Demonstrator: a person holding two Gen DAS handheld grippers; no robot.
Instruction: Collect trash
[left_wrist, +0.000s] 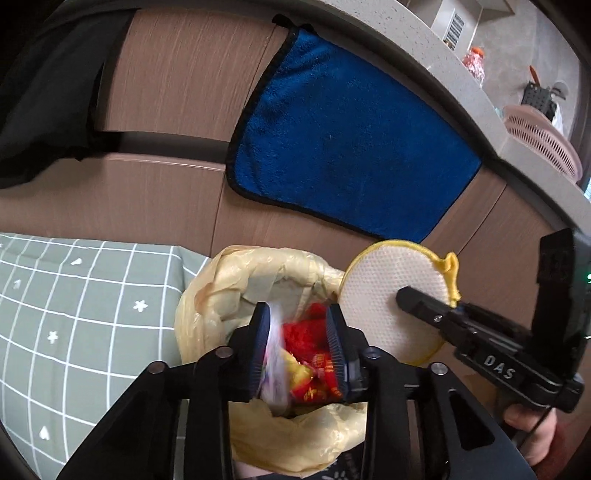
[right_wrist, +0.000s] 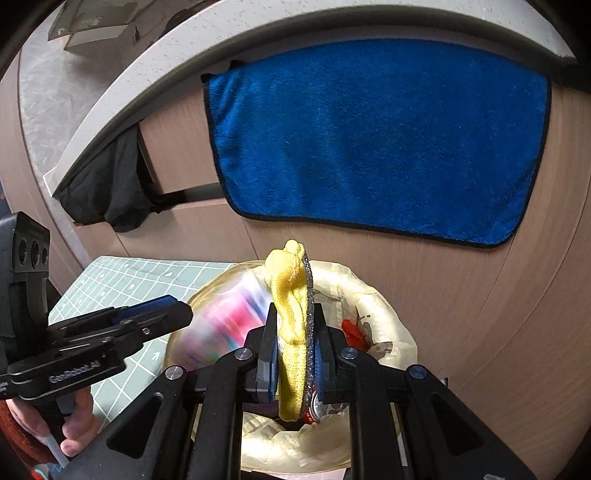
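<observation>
Main risk I see: the blurred wrapper (left_wrist: 273, 354) sits between the left gripper (left_wrist: 299, 347) pads right over the bin (left_wrist: 207, 295), and with the jaws about half open I judge it is loose or dropping. If it catches on the left pad or drifts sideways it could land on the rim of the bag, or on the green checked cloth (left_wrist: 74, 295) just beside the bin. Second risk: the right gripper (right_wrist: 295, 350) is clamped shut on the round scrub pad (right_wrist: 291, 332), held edge-up above the bin mouth. The pad is wide and floppy, and its top lobe leans toward the left gripper (right_wrist: 159, 314), so letting go here could leave it hung on the bag's rolled edge. The two tools are also near each other over one small opening, so I could knock one against the other. How the trash looks: the wrapper is a pink and white smear, too blurred to read. The pad has a white mesh face (left_wrist: 384, 295), yellow trim and a grey glittery back. The bin has a pale yellow liner (right_wrist: 373, 295) with red wrappers (left_wrist: 314, 339) already inside.
</observation>
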